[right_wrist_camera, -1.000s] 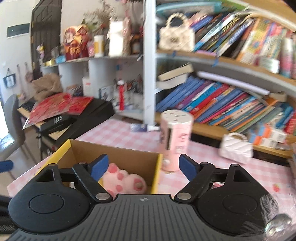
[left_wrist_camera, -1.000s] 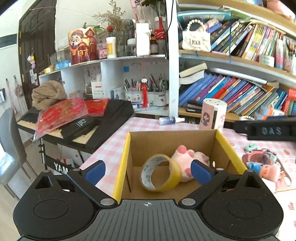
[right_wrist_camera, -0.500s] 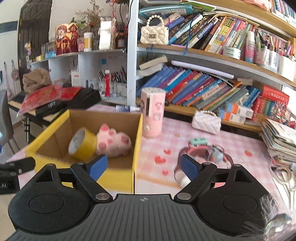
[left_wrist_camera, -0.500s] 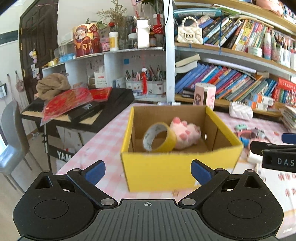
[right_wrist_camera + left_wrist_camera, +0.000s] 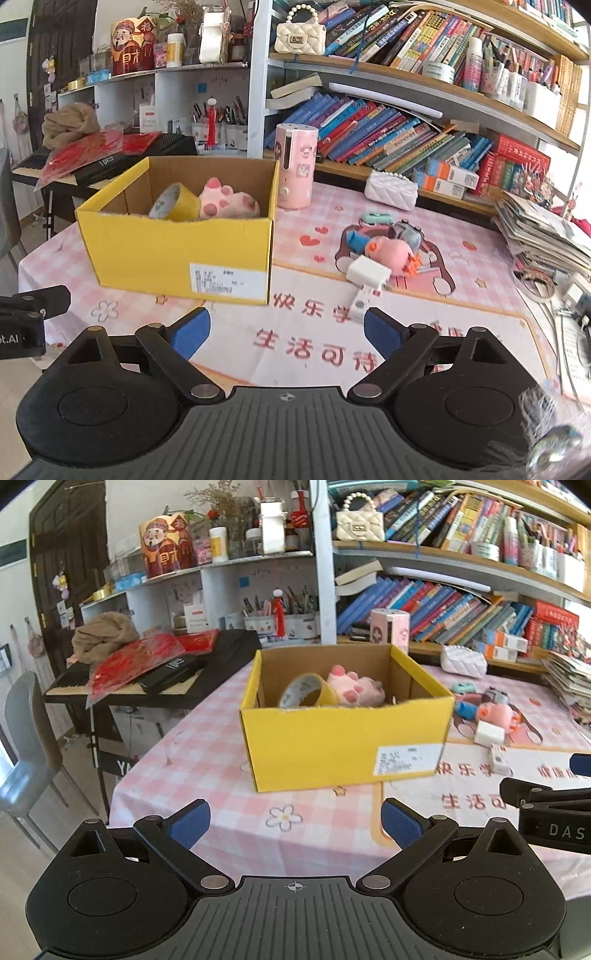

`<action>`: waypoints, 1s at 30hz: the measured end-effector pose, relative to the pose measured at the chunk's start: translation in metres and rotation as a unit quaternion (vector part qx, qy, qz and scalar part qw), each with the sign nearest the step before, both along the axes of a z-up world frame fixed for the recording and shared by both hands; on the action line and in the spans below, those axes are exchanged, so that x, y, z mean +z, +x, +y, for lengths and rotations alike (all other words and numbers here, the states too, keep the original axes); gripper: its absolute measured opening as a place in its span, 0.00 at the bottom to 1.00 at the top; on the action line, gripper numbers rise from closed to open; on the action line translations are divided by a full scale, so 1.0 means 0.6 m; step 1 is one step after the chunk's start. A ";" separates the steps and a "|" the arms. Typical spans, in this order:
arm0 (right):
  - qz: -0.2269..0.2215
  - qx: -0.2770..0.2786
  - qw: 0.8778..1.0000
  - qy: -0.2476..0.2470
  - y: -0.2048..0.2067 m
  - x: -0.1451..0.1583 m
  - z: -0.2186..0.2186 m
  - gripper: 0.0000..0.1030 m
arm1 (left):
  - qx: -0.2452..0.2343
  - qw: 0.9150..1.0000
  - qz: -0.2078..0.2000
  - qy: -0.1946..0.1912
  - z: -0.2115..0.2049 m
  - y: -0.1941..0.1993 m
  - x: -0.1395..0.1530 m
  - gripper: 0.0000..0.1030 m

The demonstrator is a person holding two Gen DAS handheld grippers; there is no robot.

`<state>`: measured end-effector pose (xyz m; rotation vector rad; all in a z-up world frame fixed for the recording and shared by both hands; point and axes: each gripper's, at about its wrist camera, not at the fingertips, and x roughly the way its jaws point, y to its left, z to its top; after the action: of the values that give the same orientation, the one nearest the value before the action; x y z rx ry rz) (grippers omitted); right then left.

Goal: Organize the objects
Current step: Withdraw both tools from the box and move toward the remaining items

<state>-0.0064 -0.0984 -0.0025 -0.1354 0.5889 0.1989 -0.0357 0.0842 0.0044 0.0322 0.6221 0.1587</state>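
Both grippers now sit farther back from the yellow box (image 5: 177,240); left gripper (image 5: 295,823) gapes empty, right gripper (image 5: 286,328), just widening, empty. Remaining toy pile (image 5: 384,251) lies clustered right of it; a grab may snag neighbours

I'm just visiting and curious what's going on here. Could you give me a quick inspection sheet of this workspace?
Surface: table with pink checked cloth.
Job's things: yellow box holding a tape roll and plush paw; small toys lie loose on the cloth.
Clutter: pink canister, white purse, paper stack.
Grippers: left tool and right tool both open, empty.
Cables: nothing seen.
Surroundings: bookshelves, keyboard, chair.
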 end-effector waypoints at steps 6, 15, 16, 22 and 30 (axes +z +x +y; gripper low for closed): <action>0.013 -0.012 1.000 -0.002 -0.029 -0.008 -0.010 0.89 | -0.017 1.000 0.007 0.003 -0.013 -0.020 -0.005 0.97; 0.044 -0.045 0.998 -0.002 -0.053 -0.019 -0.041 0.91 | -0.042 0.999 0.027 -0.007 -0.037 -0.028 -0.016 0.97; 0.046 -0.051 0.998 -0.002 -0.055 -0.020 -0.045 0.92 | -0.044 0.999 0.028 -0.007 -0.041 -0.027 -0.017 0.97; 0.050 -0.078 0.996 -0.004 -0.065 -0.025 -0.073 0.92 | -0.066 0.997 0.030 -0.005 -0.068 -0.020 -0.021 0.97; 0.055 -0.124 0.991 0.004 -0.064 -0.031 -0.122 0.92 | -0.109 0.994 0.031 0.007 -0.117 0.003 -0.023 0.97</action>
<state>-0.0450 -0.1718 -0.0214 -0.0420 0.7093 -0.0321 -0.0340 0.0138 -0.0092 0.1186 0.6744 -0.0486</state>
